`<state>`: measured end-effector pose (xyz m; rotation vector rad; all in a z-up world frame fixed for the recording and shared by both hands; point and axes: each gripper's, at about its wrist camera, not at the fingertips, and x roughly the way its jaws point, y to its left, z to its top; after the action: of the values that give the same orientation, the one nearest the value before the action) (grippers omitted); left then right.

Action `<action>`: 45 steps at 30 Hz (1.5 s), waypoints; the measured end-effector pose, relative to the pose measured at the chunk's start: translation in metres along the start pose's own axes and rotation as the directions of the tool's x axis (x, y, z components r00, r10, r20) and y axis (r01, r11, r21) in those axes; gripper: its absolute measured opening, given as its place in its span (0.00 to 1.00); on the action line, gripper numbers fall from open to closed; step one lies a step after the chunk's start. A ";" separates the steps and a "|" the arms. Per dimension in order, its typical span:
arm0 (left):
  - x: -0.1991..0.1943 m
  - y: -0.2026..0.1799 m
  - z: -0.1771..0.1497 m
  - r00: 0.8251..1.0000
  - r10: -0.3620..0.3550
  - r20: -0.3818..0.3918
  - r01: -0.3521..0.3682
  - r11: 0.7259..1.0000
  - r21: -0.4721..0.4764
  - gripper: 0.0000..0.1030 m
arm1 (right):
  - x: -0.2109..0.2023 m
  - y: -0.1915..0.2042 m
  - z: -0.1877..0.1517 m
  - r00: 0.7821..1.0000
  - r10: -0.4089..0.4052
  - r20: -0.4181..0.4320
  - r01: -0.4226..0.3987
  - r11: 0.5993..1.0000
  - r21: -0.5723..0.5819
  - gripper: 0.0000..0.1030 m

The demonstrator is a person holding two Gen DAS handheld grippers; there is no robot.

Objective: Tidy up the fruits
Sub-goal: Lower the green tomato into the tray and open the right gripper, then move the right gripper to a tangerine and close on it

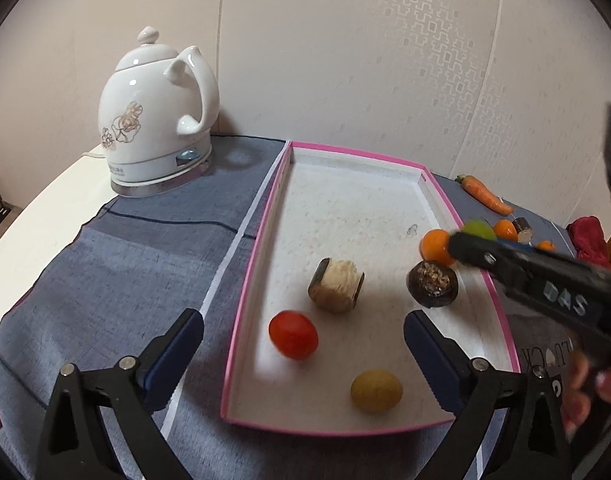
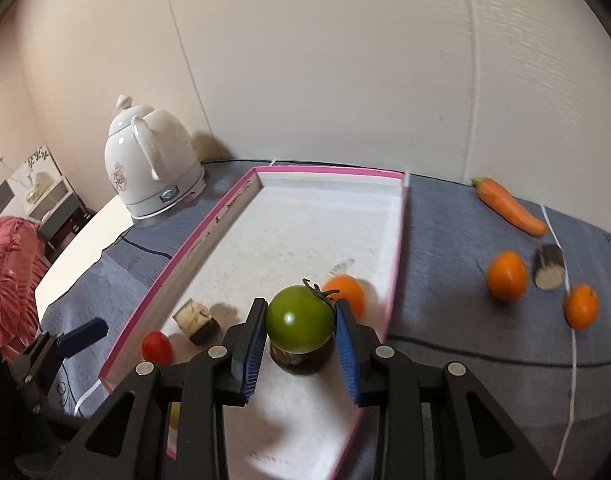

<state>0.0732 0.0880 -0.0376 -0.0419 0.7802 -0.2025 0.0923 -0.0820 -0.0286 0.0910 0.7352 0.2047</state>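
Observation:
A white tray with a pink rim (image 1: 261, 236) (image 2: 209, 236) lies on the blue cloth. In it rest a red tomato (image 1: 293, 334) (image 2: 156, 346), a cut eggplant chunk (image 1: 337, 286) (image 2: 197, 320), a dark round piece (image 1: 433, 284) (image 2: 301, 358), an orange (image 1: 435, 246) (image 2: 347, 292) and a yellow-green fruit (image 1: 376, 390). My left gripper (image 1: 304, 317) hangs open over the tray's near end, its pads touching nothing. My right gripper (image 2: 299, 308) (image 1: 459, 242) is shut on a green tomato (image 2: 299, 318) (image 1: 479, 229), held above the dark piece.
A white kettle (image 1: 157, 120) (image 2: 153, 168) stands at the back left, its cord across the cloth. Right of the tray lie a carrot (image 2: 509, 206), two oranges (image 2: 507, 274) (image 2: 581, 306) and another eggplant piece (image 2: 549, 268). A person's hand (image 1: 601, 384) holds the right gripper.

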 end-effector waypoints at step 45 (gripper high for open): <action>-0.016 -0.012 -0.028 1.000 -0.021 -0.002 0.021 0.999 0.024 0.99 | -0.015 -0.040 0.006 0.996 -0.092 0.002 0.092 0.991 0.099 0.36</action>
<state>0.0399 0.0801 -0.0449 -0.0274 0.7790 -0.2323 0.0921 -0.1243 -0.0203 0.1510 0.7412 0.0799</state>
